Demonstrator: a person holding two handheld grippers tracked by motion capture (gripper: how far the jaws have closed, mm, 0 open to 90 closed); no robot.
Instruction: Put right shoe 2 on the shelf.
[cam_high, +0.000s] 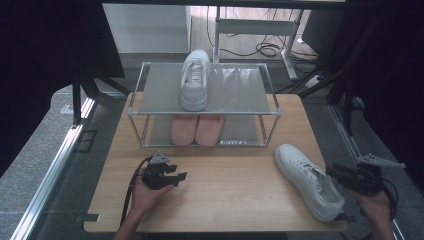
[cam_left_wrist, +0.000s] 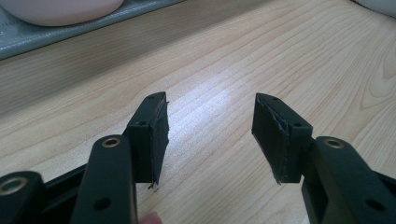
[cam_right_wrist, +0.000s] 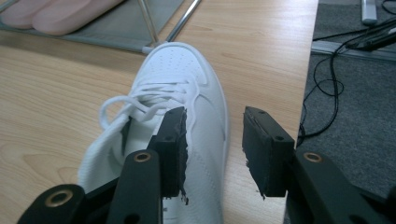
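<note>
A: Where is the loose shoe lying?

B: It is sitting on the counter at the near right, just in front of the rack. Its long axis is running from the toe, far and a little left, to the heel, near and right, close to the counter's right edge.

A: And which tongs are nearer to it?

B: The right tongs are hovering right at the heel end, coming in from the right. In the right gripper view the right tongs are standing spread, the left jaw over the shoe by the collar and the right jaw outside its side wall, so nothing is being pinched yet.

A: The left tongs?

B: The left tongs are resting well apart from it at the near left, also spread, with only bare wood between the jaws in the left gripper view.

A: What is the rack holding?

B: The top shelf is carrying one white shoe, toe pointing far. The lower shelf is holding a pink pair, side by side. I am guessing the loose shoe is heading for the free space to the right of its mate.
</note>
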